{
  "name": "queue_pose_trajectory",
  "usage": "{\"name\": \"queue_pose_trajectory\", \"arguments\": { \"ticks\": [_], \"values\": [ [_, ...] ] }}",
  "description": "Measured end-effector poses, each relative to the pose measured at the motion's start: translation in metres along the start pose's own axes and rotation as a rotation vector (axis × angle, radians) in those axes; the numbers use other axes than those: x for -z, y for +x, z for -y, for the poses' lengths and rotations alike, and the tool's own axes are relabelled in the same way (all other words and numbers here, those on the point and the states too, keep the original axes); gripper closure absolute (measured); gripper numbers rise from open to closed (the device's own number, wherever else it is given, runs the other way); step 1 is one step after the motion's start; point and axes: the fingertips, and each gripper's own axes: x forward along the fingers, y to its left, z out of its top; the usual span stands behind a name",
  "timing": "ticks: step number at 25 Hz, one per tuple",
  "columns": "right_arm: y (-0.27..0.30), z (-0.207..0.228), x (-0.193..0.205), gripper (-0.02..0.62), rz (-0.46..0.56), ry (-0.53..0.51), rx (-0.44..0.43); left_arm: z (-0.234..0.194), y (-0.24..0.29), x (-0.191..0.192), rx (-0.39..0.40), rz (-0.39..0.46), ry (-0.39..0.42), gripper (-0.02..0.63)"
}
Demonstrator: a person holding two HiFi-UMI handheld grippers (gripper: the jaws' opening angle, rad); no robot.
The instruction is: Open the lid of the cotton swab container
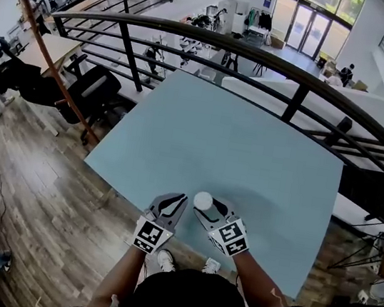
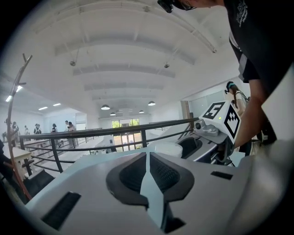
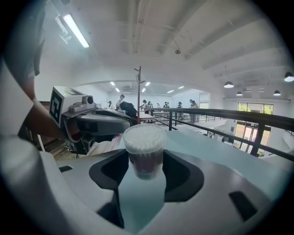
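The cotton swab container (image 1: 202,200) is a small clear cup with a white, round top of packed swab heads. My right gripper (image 1: 209,207) is shut on its sides, and in the right gripper view the cup (image 3: 144,147) stands upright between the pads (image 3: 180,172), above the light blue table (image 1: 238,135). My left gripper (image 1: 175,203) hovers just left of the cup with its jaws together and nothing visible between them (image 2: 147,158). In the left gripper view the cup's white top (image 2: 166,149) sits just beyond the jaw tips. I cannot tell whether a lid is on the cup.
Both grippers are over the table's near edge (image 1: 168,214), with wooden floor (image 1: 41,190) below it. A black railing (image 1: 196,38) curves behind the far side of the table. Dark chairs (image 1: 90,90) stand to the left.
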Motion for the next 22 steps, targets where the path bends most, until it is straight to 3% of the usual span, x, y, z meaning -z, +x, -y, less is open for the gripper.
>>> {"name": "queue_pose_trajectory", "arguments": {
  "ticks": [4, 8, 13, 22],
  "values": [
    [0.003, -0.001, -0.006, 0.353, 0.001, -0.008, -0.021, 0.009, -0.004, -0.007, 0.041, -0.003, 0.139, 0.558],
    [0.008, -0.003, -0.009, 0.353, 0.000, -0.016, -0.040, 0.015, -0.005, -0.010, 0.070, -0.039, 0.312, 0.495],
    [0.013, -0.002, -0.007, 0.353, 0.004, 0.013, -0.058, 0.009, -0.006, -0.005, 0.095, -0.071, 0.380, 0.495],
    [0.020, -0.004, -0.006, 0.354, -0.025, -0.033, -0.094, 0.026, 0.004, 0.011, 0.184, -0.199, 0.777, 0.454]
  ]
}}
